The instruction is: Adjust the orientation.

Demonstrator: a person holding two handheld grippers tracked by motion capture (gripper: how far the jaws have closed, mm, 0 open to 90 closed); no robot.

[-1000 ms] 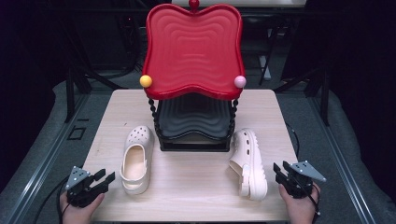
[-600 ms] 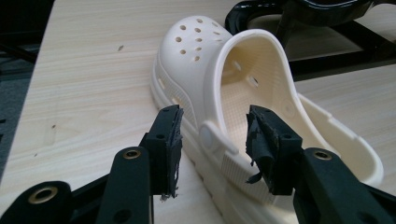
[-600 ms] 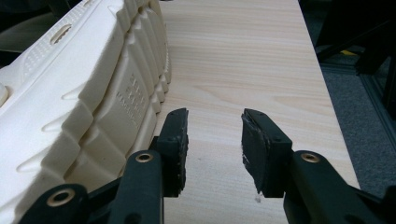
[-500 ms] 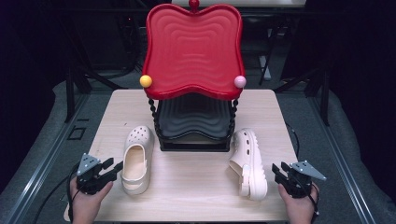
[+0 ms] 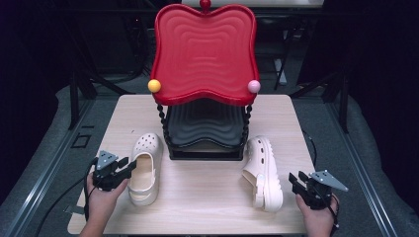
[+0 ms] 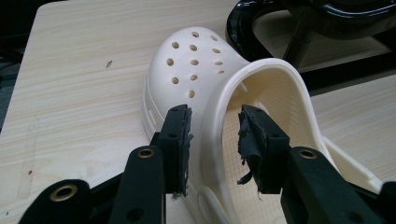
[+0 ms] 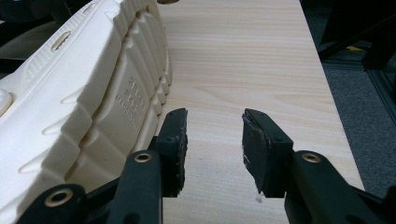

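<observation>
1. Moved inward since earlier, the left gripper [image 6: 213, 133] now straddles the left clog's [image 5: 143, 167] smooth cream rim, jaws apart.
2. Right gripper [image 7: 215, 140] gapes empty beside the right clog's [image 7: 79, 98] ridged sole on the pale woodgrain table [image 5: 207, 197].

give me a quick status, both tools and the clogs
Left tool open, jaws straddling left clog's side wall. Right tool open, beside tipped right clog. Nothing blocking.
</observation>
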